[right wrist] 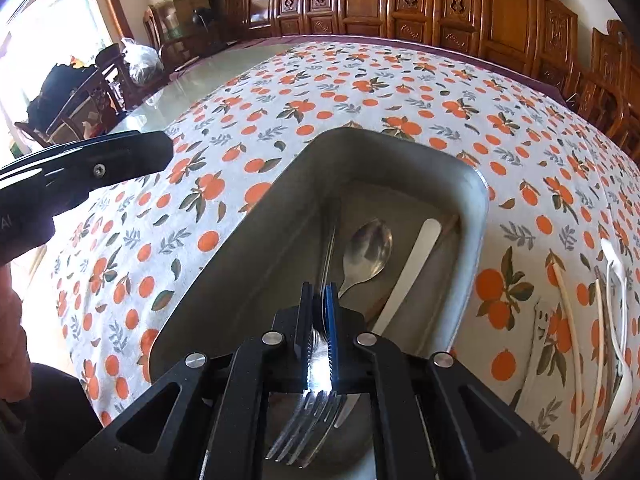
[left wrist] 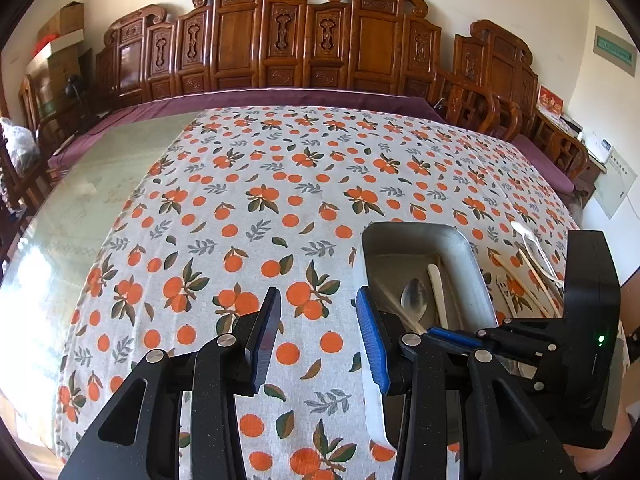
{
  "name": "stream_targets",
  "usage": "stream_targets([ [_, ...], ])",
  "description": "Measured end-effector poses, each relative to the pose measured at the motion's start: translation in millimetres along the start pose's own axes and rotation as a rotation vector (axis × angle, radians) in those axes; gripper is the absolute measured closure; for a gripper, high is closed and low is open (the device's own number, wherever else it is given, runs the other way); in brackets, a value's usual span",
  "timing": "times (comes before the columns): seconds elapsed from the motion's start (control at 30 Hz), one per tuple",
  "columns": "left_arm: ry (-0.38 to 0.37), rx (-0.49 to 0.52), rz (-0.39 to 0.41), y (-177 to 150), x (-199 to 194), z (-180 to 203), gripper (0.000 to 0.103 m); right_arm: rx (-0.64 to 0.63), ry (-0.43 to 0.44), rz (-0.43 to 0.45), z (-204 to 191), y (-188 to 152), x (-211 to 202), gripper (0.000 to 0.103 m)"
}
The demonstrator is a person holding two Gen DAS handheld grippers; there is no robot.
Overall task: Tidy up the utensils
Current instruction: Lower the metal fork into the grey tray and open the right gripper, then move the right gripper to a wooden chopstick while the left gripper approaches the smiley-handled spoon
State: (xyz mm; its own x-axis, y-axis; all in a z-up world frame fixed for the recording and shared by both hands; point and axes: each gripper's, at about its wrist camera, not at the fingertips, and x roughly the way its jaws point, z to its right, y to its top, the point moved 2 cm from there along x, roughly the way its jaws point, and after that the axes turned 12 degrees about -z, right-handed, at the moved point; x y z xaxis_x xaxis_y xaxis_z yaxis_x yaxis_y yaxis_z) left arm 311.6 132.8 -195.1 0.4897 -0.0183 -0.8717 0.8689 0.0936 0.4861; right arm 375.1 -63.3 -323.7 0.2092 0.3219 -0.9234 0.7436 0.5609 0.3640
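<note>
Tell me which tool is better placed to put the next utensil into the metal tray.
Right. The right tool is shut on a fork directly above the metal tray; the left tool is empty beside it.

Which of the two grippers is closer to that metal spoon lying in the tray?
Right. The right gripper, shut on a fork, hangs over the tray by the spoon. The left gripper hovers beside the tray, over the tablecloth.

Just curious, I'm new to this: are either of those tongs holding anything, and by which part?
The right tongs grip a metal fork by its neck, just above the tines. The left tongs hold nothing.
</note>
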Motion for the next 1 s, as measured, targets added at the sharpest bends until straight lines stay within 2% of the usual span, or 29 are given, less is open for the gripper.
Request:
stream_targets([
  [0.3, 0.000, 0.003, -0.002, 0.0, 1.0, 1.9, 0.066, 0.011, 0.060, 0.030, -0.3, 1.2, -9.7, 0.095],
  [0.5, -0.012, 0.015, 0.001, 0.3, 0.8, 10.2, 0.066, 0.018, 0.052, 0.097, 19.6, -13.5, -43.4, 0.095],
  [0.77, -0.048, 0.074, 0.008, -0.9, -1.0, 45.2, 0.061, 0.047, -0.009, 0.181, 70.4, -44.5, -98.6, 0.095],
  [1.0, -0.070, 0.119, 0.007, -3.0, -1.8, 76.4, 0.057, 0.084, -0.097, 0.208, 115.4, -72.5, -120.4, 0.095],
])
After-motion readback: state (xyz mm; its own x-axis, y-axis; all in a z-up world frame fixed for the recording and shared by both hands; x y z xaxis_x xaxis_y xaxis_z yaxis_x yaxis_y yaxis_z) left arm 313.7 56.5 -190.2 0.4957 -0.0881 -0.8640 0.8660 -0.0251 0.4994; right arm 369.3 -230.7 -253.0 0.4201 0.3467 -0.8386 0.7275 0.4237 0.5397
